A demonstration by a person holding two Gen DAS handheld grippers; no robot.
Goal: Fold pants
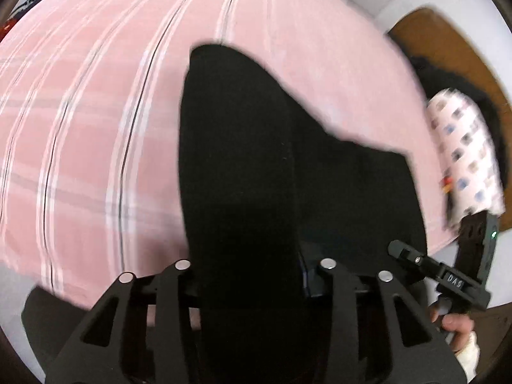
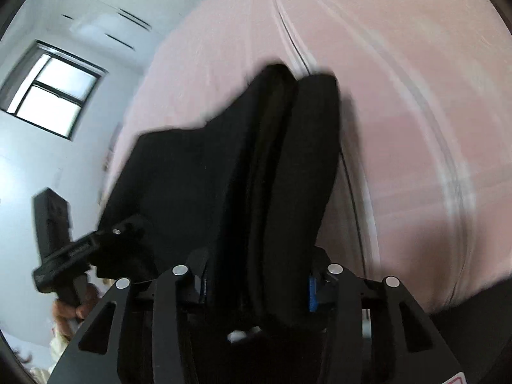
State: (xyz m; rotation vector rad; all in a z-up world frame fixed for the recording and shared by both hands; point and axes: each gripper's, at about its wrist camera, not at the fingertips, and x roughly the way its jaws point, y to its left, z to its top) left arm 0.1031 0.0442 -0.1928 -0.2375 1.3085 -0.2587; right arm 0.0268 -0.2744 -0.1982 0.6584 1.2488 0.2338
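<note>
The black pants hang lifted above a pink striped bed sheet. My left gripper is shut on one end of the pants; the cloth fills the gap between its fingers. My right gripper is shut on the same pants, which show as folded layers running away from it. The right gripper also shows at the lower right of the left wrist view, and the left gripper at the lower left of the right wrist view. Both views are blurred.
The pink sheet covers the bed under the pants. A patterned white pillow and a dark heap lie at the bed's right edge by a wooden headboard. A window is in the white wall.
</note>
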